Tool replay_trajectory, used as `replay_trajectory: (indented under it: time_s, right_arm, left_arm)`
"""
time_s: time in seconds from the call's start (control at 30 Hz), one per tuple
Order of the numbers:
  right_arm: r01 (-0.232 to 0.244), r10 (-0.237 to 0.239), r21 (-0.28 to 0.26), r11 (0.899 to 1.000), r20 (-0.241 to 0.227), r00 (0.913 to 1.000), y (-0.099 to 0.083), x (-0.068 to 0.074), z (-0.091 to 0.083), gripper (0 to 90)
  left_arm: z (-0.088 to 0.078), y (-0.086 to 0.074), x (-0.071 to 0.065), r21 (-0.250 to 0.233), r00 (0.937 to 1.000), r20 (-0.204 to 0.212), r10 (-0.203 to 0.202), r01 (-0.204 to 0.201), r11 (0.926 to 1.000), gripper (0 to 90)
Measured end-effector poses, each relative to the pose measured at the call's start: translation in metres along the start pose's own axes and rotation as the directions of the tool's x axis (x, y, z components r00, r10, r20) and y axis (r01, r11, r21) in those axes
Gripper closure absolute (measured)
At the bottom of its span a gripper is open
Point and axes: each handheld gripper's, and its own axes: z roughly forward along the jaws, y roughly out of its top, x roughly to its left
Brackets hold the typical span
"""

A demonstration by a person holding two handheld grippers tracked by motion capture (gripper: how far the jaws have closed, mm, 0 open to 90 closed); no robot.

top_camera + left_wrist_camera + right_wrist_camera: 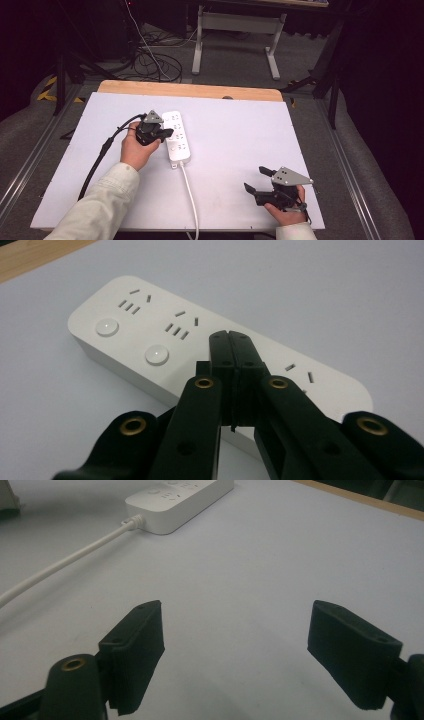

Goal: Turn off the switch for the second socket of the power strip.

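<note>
The left claw (167,134), held in a hand whose pale-sleeved forearm reaches in from the lower left, has its black jaws pressed together with nothing between them, their tips over the white rectangular plastic power strip (177,136) that lies left of centre on the white worktop (240,130). The right claw (259,181) sits low at the worktop's near right corner, well apart from the strip, jaws spread wide and empty. No brand or writing can be read on the strip; its white cord (190,195) runs to the near edge.

A lab or studio: dark curtains (385,75), floor cables (150,60) (tangled), a bare white table (240,150).
</note>
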Motion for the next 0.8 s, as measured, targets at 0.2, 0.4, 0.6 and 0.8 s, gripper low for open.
replay_trajectory:
  time_s: [0.2,0.4,0.6,0.8]
  right_arm:
    - [0.002,-0.002,0.001,1.0,-0.002,1.0,0.0,0.0,0.0,22.9]
    - [0.001,-0.001,-0.002,1.0,-0.004,1.0,0.0,0.0,0.0,22.6]
    - [0.004,-0.004,0.002,1.0,-0.005,1.0,0.0,0.0,0.0,22.4]
    - [0.004,-0.004,0.002,1.0,-0.006,1.0,0.0,0.0,0.0,22.1]
  left_arm:
    - [0.007,-0.002,0.001,0.014,0.9999,-0.008,-0.008,0.008,0.9999,90.0]
    - [0.01,-0.003,0.0,0.034,0.9997,-0.021,-0.011,0.012,0.9993,90.0]
    - [0.013,-0.003,0.0,0.036,0.9996,-0.027,-0.01,0.011,0.9993,90.0]
    - [0.015,-0.004,0.0,0.043,0.9994,-0.033,-0.009,0.01,0.999,90.0]
